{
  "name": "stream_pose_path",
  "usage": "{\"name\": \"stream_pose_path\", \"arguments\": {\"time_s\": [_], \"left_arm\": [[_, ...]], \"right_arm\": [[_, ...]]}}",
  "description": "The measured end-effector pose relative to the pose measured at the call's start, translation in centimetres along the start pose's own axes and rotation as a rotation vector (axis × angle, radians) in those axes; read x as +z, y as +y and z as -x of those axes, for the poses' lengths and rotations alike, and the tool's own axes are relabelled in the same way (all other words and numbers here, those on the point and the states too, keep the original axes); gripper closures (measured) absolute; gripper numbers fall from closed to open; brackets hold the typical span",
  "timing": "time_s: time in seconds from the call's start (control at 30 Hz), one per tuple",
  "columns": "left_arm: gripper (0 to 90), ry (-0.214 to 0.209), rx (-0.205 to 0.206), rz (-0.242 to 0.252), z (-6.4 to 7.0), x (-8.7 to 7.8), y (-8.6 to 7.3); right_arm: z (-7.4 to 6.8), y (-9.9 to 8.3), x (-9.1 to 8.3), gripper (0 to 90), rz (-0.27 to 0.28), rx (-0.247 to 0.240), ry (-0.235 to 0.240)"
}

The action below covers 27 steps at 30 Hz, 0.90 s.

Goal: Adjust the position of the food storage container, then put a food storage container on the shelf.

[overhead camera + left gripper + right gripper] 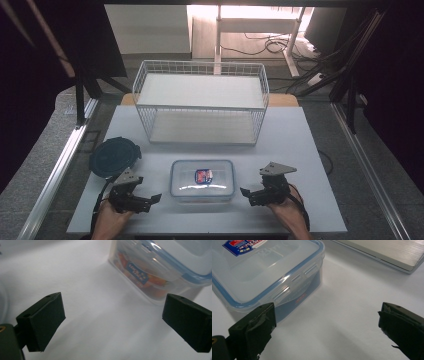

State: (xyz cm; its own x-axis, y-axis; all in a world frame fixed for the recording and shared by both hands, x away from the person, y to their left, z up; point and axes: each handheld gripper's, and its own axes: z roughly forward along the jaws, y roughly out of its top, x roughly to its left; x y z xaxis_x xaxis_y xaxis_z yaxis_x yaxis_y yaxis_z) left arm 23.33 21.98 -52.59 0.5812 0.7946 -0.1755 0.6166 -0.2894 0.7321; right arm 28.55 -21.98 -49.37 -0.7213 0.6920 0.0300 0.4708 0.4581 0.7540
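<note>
A clear plastic food box (202,180) with a blue-sealed lid and a red and blue label sits at the front middle of the white table (300,145). My left gripper (152,199) rests open just left of the box, jaws pointing toward it. In the left gripper view the box (160,270) lies ahead and to the right of my open left gripper (112,320). My right gripper (246,192) stands open just right of the box. In the right gripper view the box (262,272) is close to the left jaw of my open right gripper (325,327).
A white wire basket (200,102) with two shelf levels stands at the back middle of the table; its base edge (392,252) shows in the right gripper view. A dark round lidded container (114,156) sits at the left, behind my left gripper.
</note>
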Motion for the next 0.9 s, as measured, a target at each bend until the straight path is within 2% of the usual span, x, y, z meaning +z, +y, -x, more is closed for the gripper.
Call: {"name": "stream_pose_path", "arguments": {"time_s": [0.13, 0.17, 0.27, 0.4, 0.47, 0.6, 0.63, 0.73, 0.77, 0.9], "left_arm": [[1.8, 0.008, 0.001, 0.014, 0.0, 0.0, 0.1], [1.6, 0.006, 0.016, 0.026, 0.2, 0.0, 0.1], [1.1, -0.005, 0.024, 0.033, 0.3, -0.1, 0.3], [1.1, -0.038, 0.016, 0.050, 0.6, -0.4, 1.1], [1.3, -0.076, -0.002, 0.056, 0.7, -0.5, 1.9], [1.5, -0.101, -0.007, 0.050, 0.9, -0.2, 2.8], [1.4, -0.142, -0.018, 0.047, 1.0, 0.1, 3.5], [1.2, -0.162, -0.018, 0.038, 1.1, 0.5, 4.0], [1.2, -0.179, -0.009, 0.021, 1.5, 1.0, 4.7], [0.9, -0.218, 0.013, -0.038, 2.0, 2.5, 6.0]], "right_arm": [[0.0, 0.1, -0.2, 0.7, 0.030, 0.005, 0.022], [-0.1, 0.2, -0.3, 0.6, 0.048, 0.009, 0.037], [-0.2, 0.4, -0.5, 0.6, 0.057, 0.011, 0.045], [-0.6, 0.9, -0.5, 1.4, 0.034, 0.003, 0.046], [-1.1, 1.3, -0.3, 1.6, 0.020, 0.016, 0.059], [-1.5, 1.9, -0.1, 1.4, 0.009, 0.039, 0.090], [-1.6, 2.1, 0.1, 1.3, 0.000, 0.056, 0.106], [-1.6, 2.6, 0.7, 1.2, -0.031, 0.102, 0.156], [-1.6, 2.8, 1.0, 1.2, -0.035, 0.122, 0.186], [-1.7, 3.4, 2.0, 1.5, -0.081, 0.133, 0.234]]}}
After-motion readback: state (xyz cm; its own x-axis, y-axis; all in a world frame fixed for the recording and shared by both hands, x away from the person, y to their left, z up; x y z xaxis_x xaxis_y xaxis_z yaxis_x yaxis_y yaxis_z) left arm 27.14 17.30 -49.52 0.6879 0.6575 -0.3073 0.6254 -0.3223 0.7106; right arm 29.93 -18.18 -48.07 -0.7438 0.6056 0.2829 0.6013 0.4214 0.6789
